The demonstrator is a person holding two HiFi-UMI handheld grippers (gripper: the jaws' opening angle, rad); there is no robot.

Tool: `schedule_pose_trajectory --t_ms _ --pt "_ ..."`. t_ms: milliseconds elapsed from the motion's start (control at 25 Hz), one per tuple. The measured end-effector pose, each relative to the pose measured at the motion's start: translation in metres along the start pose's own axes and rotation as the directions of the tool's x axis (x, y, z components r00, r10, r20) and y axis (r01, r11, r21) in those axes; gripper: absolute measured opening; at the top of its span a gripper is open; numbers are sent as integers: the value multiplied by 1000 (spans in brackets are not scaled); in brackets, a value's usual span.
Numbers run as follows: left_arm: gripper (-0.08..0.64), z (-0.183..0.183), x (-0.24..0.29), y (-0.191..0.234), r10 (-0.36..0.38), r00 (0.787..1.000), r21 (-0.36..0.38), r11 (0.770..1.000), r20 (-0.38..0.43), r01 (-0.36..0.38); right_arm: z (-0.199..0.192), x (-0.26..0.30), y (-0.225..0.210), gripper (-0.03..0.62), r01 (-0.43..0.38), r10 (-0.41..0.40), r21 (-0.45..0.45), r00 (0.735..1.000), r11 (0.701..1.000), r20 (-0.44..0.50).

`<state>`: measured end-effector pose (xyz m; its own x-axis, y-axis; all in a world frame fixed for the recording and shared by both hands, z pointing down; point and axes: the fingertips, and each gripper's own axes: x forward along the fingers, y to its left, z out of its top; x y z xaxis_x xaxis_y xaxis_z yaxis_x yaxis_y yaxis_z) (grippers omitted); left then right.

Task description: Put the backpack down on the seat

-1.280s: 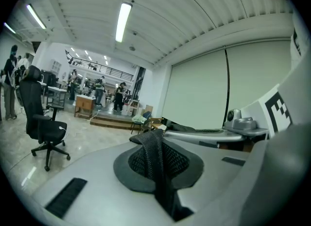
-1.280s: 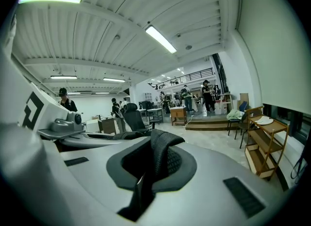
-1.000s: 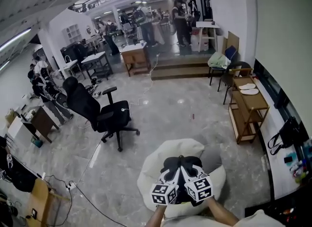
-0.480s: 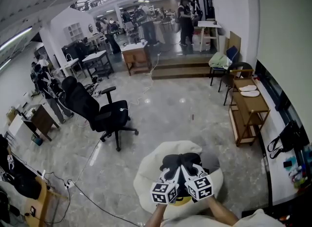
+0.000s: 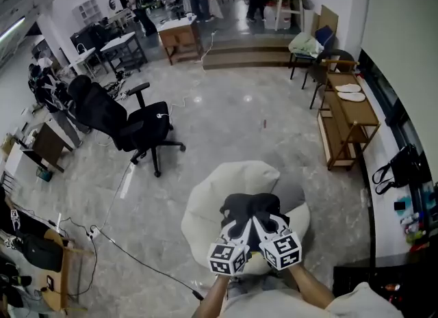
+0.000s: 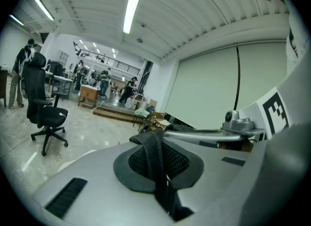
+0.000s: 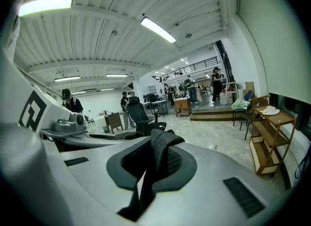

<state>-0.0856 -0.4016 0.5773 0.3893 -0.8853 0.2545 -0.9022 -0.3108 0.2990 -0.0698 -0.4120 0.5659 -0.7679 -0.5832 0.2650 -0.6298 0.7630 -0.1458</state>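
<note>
A black backpack (image 5: 250, 207) hangs over a white beanbag seat (image 5: 209, 197) at the bottom middle of the head view. Whether it touches the seat I cannot tell. My left gripper (image 5: 239, 228) and right gripper (image 5: 265, 226) are side by side at its near edge, both shut. In the left gripper view a black mesh strap (image 6: 154, 152) is clamped in the shut left gripper (image 6: 160, 181). The right gripper view shows a similar mesh strap (image 7: 163, 152) pinched in the shut right gripper (image 7: 146, 183). The grippers hide the backpack's lower part.
A black office chair (image 5: 126, 122) stands to the left of the beanbag. A wooden shelf unit (image 5: 345, 128) runs along the right wall. A cable (image 5: 137, 258) trails over the floor at the lower left. Desks and several people are far off at the back.
Both grippers have sunk a little with the backpack towards the beanbag. The head camera has tilted further down. Both grips stay the same.
</note>
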Motion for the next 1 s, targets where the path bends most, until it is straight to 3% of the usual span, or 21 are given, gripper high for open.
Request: schedule_pose_trajectory --t_ms 560,1000 --pt "38 -93 -21 6 1 992 -103 995 -129 -14 -93 -6 23 31 -23 37 92 987 996 -157" --pt "38 -165 -21 15 12 975 -174 983 -221 -52 -166 -3 25 31 -32 69 143 961 989 -268"
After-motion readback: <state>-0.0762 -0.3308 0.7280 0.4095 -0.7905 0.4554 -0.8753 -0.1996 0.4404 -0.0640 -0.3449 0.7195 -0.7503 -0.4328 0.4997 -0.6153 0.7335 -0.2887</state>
